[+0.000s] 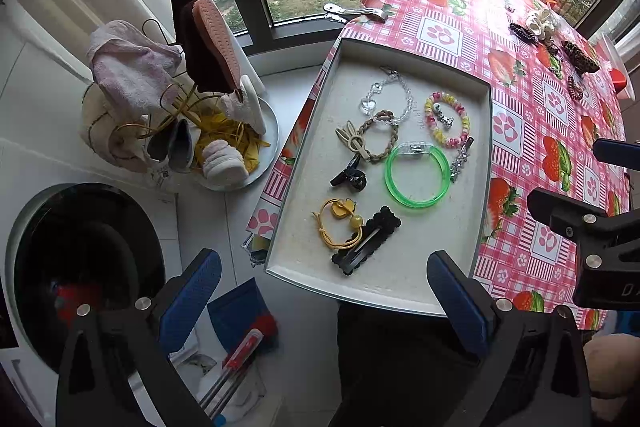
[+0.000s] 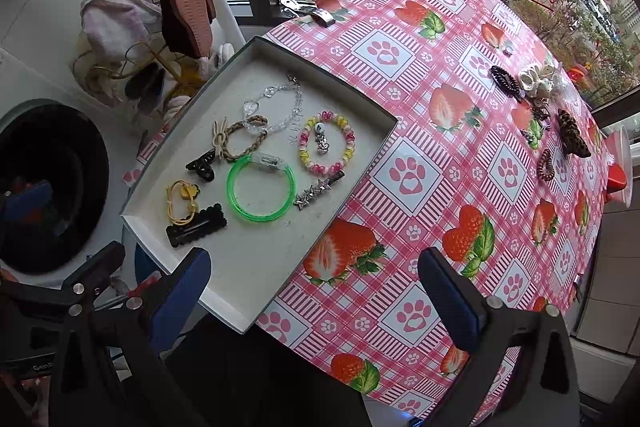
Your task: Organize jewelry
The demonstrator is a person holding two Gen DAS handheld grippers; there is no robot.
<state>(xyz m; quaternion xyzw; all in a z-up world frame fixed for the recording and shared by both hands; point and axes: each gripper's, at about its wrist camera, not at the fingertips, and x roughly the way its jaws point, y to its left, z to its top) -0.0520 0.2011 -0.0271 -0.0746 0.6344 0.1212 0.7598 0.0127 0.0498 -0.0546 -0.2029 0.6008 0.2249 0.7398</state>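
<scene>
Both my left fingers (image 1: 324, 301) and right fingers (image 2: 314, 301) gape wide, empty, above the tray (image 2: 256, 283) collecting sorted jewelry; unsorted clips (image 2: 574, 133) remain on the table (image 2: 420, 211) at two o'clock.

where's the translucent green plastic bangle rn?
In the shallow grey tray, both wrist views: the translucent green plastic bangle lies flat near the middle, below the pink-and-yellow beaded bracelet, left of the silver star clip.

Black claw (image 1: 324, 287) frames — blue ribbed pads, silver screws.
</scene>
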